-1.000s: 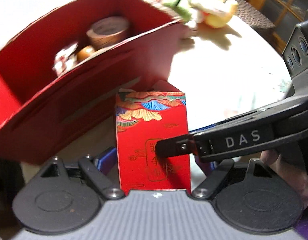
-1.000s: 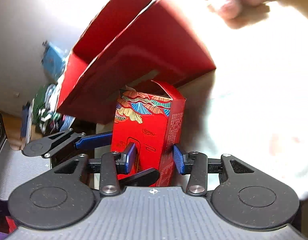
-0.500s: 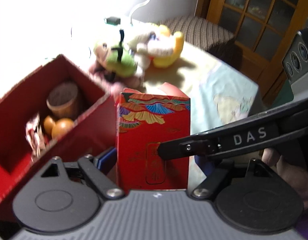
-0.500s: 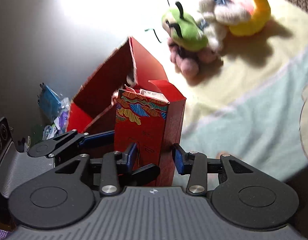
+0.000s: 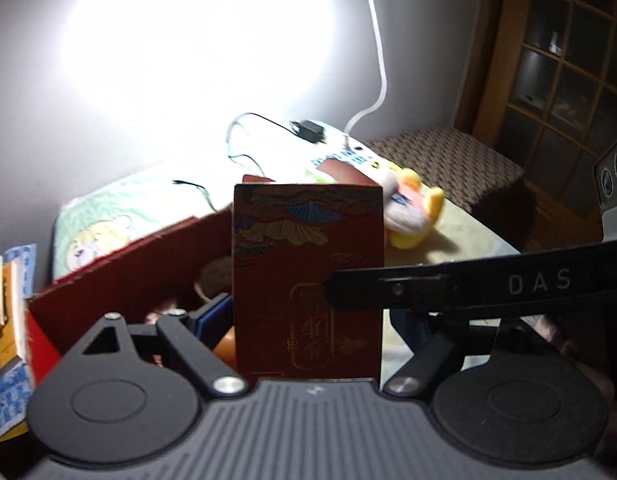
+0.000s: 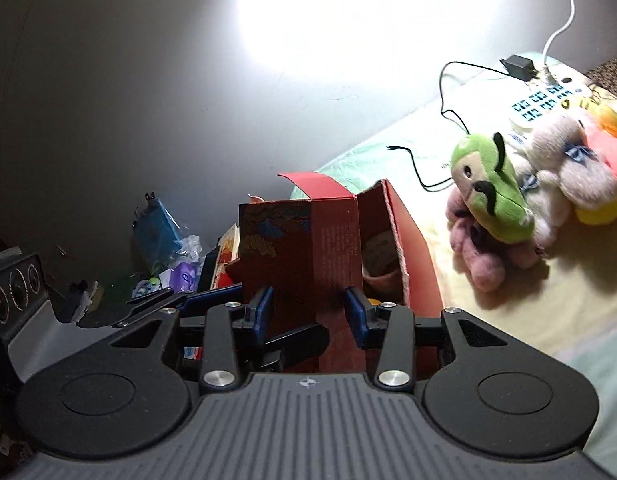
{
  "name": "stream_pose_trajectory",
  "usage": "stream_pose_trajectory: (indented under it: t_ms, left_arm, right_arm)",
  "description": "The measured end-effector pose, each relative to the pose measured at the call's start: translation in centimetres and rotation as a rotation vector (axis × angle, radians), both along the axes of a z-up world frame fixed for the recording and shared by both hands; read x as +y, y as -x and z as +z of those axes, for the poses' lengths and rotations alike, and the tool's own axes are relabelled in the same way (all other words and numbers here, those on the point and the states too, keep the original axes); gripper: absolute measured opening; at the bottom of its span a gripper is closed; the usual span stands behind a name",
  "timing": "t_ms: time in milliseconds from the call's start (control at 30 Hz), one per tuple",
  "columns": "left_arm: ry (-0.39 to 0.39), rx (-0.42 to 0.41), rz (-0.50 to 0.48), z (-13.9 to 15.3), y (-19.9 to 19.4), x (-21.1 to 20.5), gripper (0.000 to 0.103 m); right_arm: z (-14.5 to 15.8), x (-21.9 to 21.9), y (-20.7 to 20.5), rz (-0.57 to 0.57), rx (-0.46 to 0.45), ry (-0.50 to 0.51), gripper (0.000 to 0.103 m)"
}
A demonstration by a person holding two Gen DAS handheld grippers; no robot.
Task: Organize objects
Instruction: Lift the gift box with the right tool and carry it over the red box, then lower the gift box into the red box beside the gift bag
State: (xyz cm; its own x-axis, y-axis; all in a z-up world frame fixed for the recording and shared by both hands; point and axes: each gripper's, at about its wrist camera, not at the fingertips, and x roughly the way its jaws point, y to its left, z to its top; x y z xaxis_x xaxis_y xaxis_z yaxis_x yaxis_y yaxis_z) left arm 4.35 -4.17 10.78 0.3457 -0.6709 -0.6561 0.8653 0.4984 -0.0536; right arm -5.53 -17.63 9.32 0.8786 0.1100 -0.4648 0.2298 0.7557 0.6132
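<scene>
Both grippers pinch tall red carton [image 5: 308, 276], held upright, top flap open. Left gripper [image 5: 308, 320] grips its side walls; right gripper [image 6: 308, 312] presses blue pads [image 6: 354, 314] on it. Carton beside open red box [image 6: 408, 248] near table's left edge; plush toys [image 6: 508, 200] toward far right.

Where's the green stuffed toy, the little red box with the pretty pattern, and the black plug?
green stuffed toy [image 6: 493, 196], right wrist view, its body
little red box [image 5: 308, 264], left wrist view, front face
black plug [image 6: 517, 67], right wrist view, its body
</scene>
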Motion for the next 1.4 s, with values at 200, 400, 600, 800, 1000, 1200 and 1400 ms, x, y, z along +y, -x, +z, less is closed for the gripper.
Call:
stream_pose_trajectory:
  t_ms: [200, 400, 600, 800, 1000, 1200, 1400]
  left_arm:
    - [0.002, -0.02, 0.125, 0.7, -3.1, 1.9, 0.083]
    - [-0.03, 0.001, 0.244, -0.5, -6.7, 4.0, 0.083]
    - [-0.087, 0.06, 0.335, -3.0, -9.4, 5.6, 0.083]
    - [-0.135, 0.106, 0.386, -5.3, -11.5, 5.9, 0.083]
    - [-0.187, 0.147, 0.402, -7.3, -12.5, 4.9, 0.083]
    - [-0.23, 0.188, 0.41, -9.0, -12.8, 4.2, 0.083]
    - [-0.251, 0.208, 0.452, -9.6, -13.7, 4.8, 0.084]
  right_arm:
    - [0.1, 1.2, -5.2, 0.093, -0.025, 0.03, 0.043]
    - [-1.9, 1.9, -10.8, 0.199, 0.024, -0.043, 0.043]
    - [-4.4, 3.4, -14.8, 0.291, 0.101, -0.079, 0.043]
    - [-6.6, 4.3, -17.5, 0.341, 0.191, -0.118, 0.044]
    - [-8.3, 3.8, -19.3, 0.397, 0.288, -0.148, 0.046]
    - [-8.6, 3.8, -21.0, 0.431, 0.364, -0.098, 0.046]
    - [-10.5, 3.9, -21.7, 0.456, 0.411, -0.184, 0.046]
